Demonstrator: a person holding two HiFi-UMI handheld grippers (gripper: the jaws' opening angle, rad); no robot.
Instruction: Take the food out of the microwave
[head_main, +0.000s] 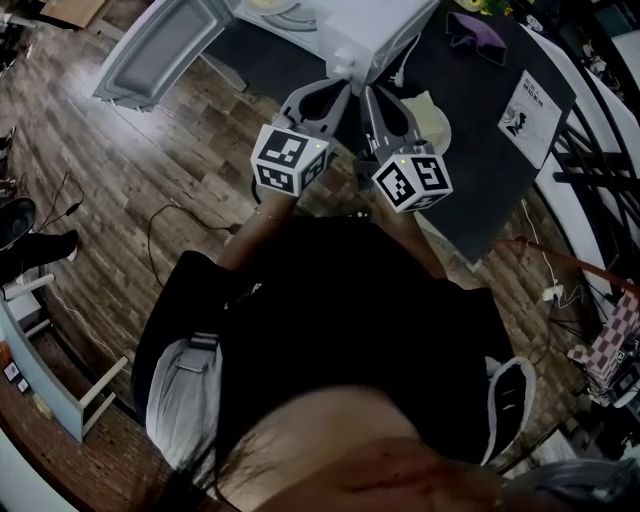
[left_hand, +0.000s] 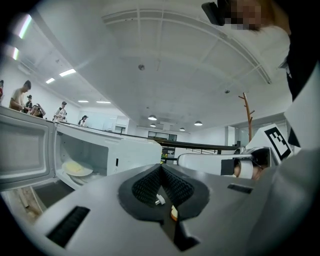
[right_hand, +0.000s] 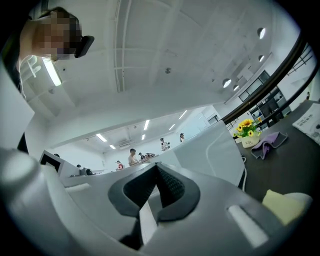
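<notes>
One portion of food (left_hand: 75, 167), pale yellow and flat, lies on a single white plate (left_hand: 81, 172) inside the microwave (left_hand: 132, 152). The plate sits on the oven floor near the front. The door (left_hand: 25, 150) is swung wide open on the left side. Nothing touches the plate.

One microwave stands on the dark desk (head_main: 480, 185). Also on the desk are one purple cloth (right_hand: 270, 142), one small pot of yellow flowers (right_hand: 247, 132), one printed sheet of paper (head_main: 530, 115), and one pale yellow piece (right_hand: 282, 205); whether that is cloth or sponge cannot be told.

Two tools are in view. The left hand-held gripper (left_hand: 161, 167) has its ribbed pads clenched together with nothing between them. The right hand-held gripper (right_hand: 156, 167) is likewise clenched and empty. From the head view the person holds both just in front of the body, side by side and close together. They lie roughly level, noses toward the microwave and well short of its opening. The two marker cubes (head_main: 288, 160) (head_main: 412, 182) face upward, and the right one hangs over the desk edge near the pale yellow piece.
</notes>
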